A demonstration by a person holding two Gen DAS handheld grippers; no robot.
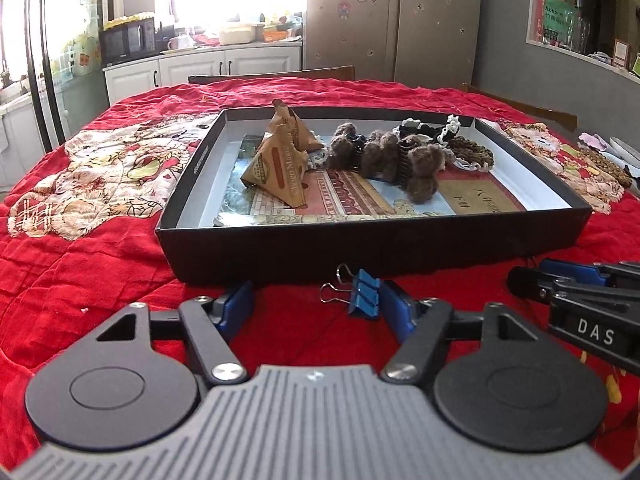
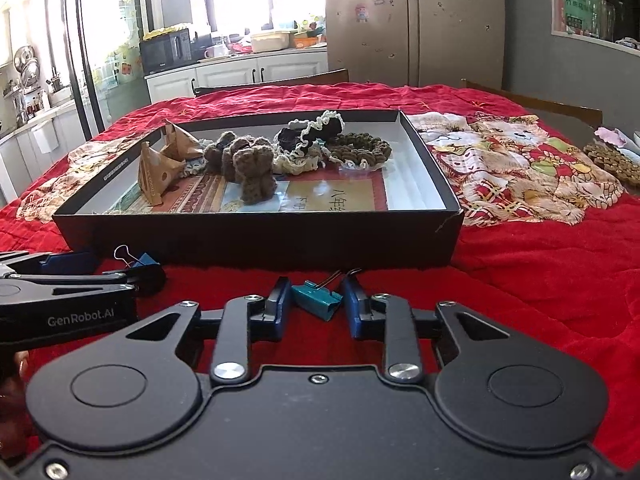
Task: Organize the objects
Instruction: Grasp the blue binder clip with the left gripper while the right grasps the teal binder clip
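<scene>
A shallow black box [image 1: 360,244] [image 2: 256,236] stands on the red cloth and holds brown paper packets [image 1: 276,164], fuzzy brown hair clips [image 1: 404,160] and crocheted pieces [image 2: 360,148]. A blue binder clip [image 1: 364,294] lies on the cloth before the box, against the right finger of my open left gripper [image 1: 316,304]. A teal binder clip [image 2: 318,300] lies between the fingers of my open right gripper [image 2: 316,300]; the fingers are close beside it but not closed on it. The left gripper also shows at the left of the right wrist view [image 2: 132,276].
A patterned cloth [image 2: 512,172] lies right of the box, with a brown crocheted piece [image 2: 612,164] beyond it. Chair backs [image 1: 272,74] stand at the table's far edge. Kitchen cabinets and a fridge are behind.
</scene>
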